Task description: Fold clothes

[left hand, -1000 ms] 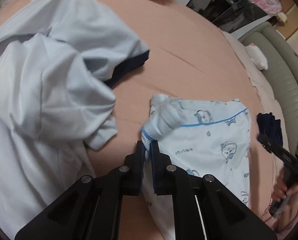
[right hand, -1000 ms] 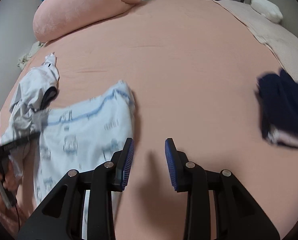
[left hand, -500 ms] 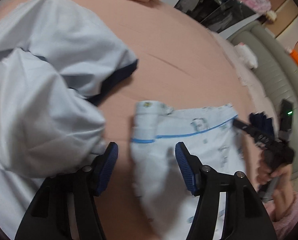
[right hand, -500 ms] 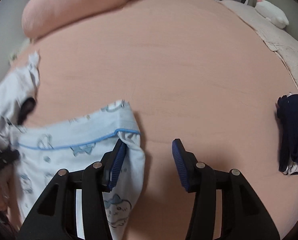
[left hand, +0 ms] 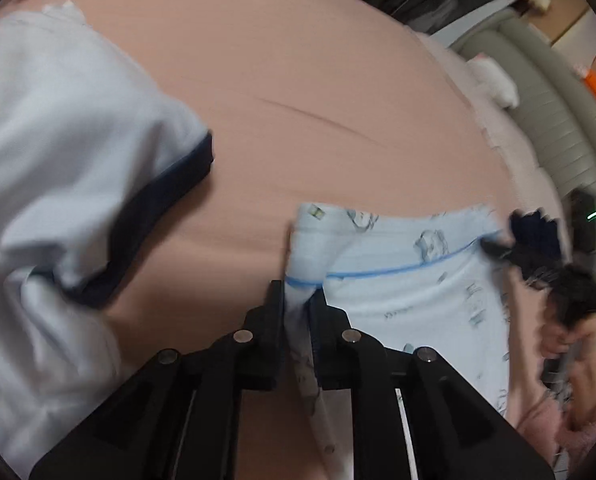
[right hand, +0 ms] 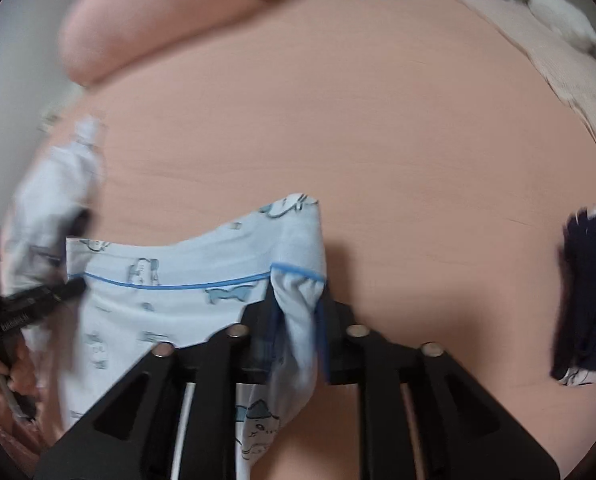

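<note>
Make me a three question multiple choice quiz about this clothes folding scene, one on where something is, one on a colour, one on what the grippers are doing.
1. Where does the dark navy garment lie in the right wrist view?
A. far right of the bed
B. on the pillow
C. under the left gripper

2. What colour is the printed garment's piping?
A. red
B. blue
C. green

3. How are the left gripper and right gripper?
A. both open
B. one open
C. both pinching cloth

Answers: A, it sits at the right edge; B, a blue line crosses it; C, fabric is bunched between both pairs of fingers.

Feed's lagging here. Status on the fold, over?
Both claws just closed: left claw and right claw each pinch a corner of the printed garment. Garment on the bed. Nothing blocking.
</note>
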